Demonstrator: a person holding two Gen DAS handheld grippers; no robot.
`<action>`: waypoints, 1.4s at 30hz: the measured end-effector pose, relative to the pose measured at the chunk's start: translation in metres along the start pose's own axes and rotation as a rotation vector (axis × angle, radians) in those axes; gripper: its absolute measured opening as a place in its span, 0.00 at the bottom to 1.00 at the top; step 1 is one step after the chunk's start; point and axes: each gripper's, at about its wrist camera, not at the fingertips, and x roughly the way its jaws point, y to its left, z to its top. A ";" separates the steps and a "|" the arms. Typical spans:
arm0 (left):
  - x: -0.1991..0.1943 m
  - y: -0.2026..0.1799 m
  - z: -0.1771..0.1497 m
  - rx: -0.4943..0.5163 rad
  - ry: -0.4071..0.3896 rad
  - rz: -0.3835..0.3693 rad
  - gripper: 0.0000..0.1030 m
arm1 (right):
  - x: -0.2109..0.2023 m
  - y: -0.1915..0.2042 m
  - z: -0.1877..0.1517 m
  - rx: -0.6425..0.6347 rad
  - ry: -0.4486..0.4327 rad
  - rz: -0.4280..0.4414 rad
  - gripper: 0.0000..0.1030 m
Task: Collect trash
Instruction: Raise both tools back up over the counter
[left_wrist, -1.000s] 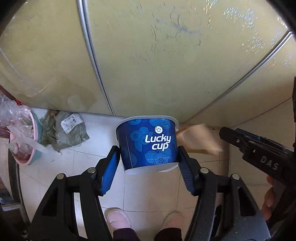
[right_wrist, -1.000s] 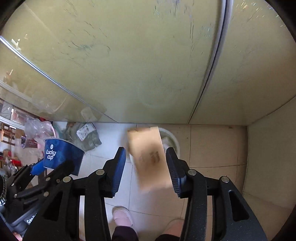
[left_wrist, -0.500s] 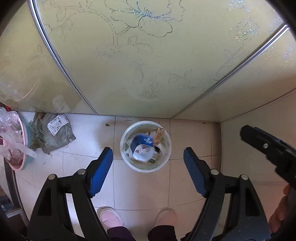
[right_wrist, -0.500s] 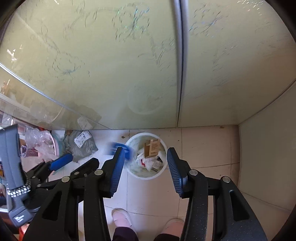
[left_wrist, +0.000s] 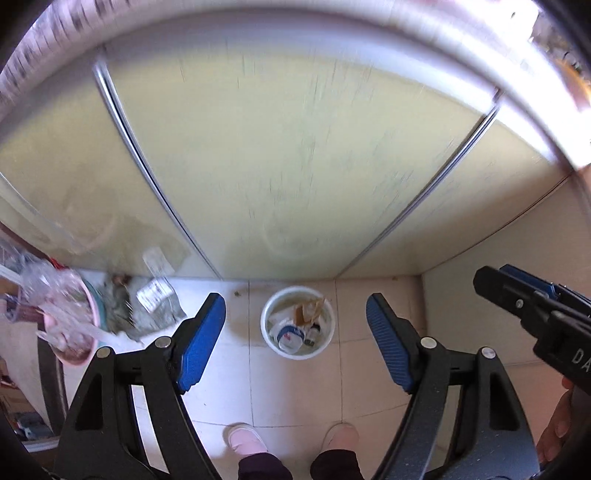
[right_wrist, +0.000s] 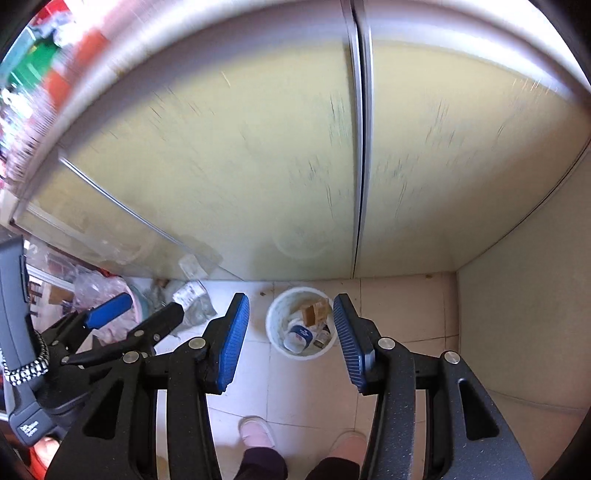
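White bin (left_wrist: 297, 356) open above, frosted doors (left_wrist: 280, 166) just behind, clutter (left_wrist: 147, 306) left, wall (left_wrist: 498, 273) right

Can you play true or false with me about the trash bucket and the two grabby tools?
1. The blue cup lies inside the white bucket. True.
2. The left tool is squeezing the cup. False: it is open and holds nothing.
3. The right tool is open too. True.
4. The bucket is tipped over. False: it stands upright on the tiled floor.
5. A brown paper piece sits in the bucket. True.
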 end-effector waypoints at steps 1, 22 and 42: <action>-0.017 0.000 0.006 0.003 -0.018 -0.004 0.75 | -0.017 0.005 0.003 -0.002 -0.017 -0.001 0.43; -0.371 0.033 0.076 0.147 -0.482 -0.074 0.76 | -0.318 0.130 0.036 -0.021 -0.510 -0.047 0.43; -0.406 0.059 0.132 0.095 -0.607 -0.037 0.97 | -0.362 0.142 0.071 -0.032 -0.714 -0.126 0.80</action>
